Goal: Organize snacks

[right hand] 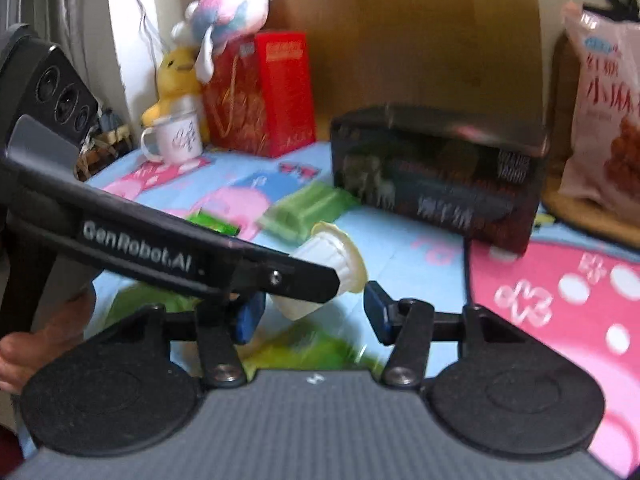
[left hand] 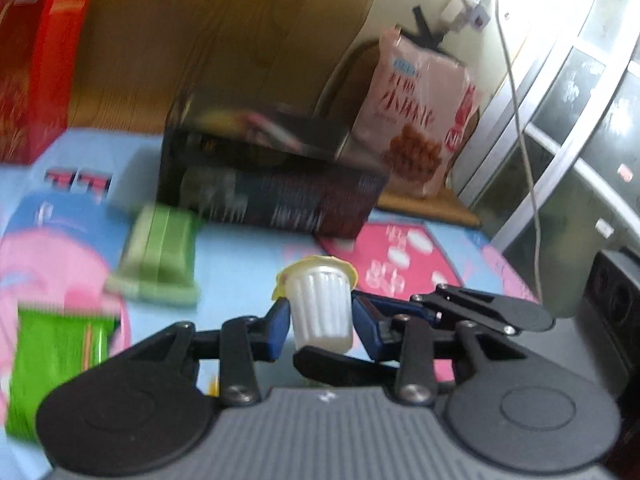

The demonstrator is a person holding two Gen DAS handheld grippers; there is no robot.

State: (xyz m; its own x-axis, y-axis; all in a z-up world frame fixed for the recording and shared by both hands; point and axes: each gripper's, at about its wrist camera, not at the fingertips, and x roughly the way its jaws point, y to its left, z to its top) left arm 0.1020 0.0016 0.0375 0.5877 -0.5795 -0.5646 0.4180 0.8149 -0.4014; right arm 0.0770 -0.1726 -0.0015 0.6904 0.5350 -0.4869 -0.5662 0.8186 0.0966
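Observation:
A small white ribbed jelly cup [left hand: 320, 308] with a yellow lid stands upright between the blue pads of my left gripper [left hand: 322, 316], which is shut on it just above the cartoon tablecloth [left hand: 240, 264]. In the right wrist view the left gripper's black finger [right hand: 224, 264] crosses from the left with the jelly cup [right hand: 334, 250] tilted at its tip. My right gripper [right hand: 314, 316] is open right below it, its blue pads [right hand: 378, 316] apart and pressing on nothing. A white bit [right hand: 296, 308] shows between them; I cannot tell whether it is the same cup.
A dark box [left hand: 272, 184] lies behind the cup, and a pale green packet [left hand: 160, 252] lies to the cup's left. A bright green packet [left hand: 56, 360] sits near left. A pink snack bag [left hand: 420, 120], red box [right hand: 272, 92], mug [right hand: 176, 138] and plush toys [right hand: 228, 8] line the back. A hand [right hand: 40, 340] holds the left gripper.

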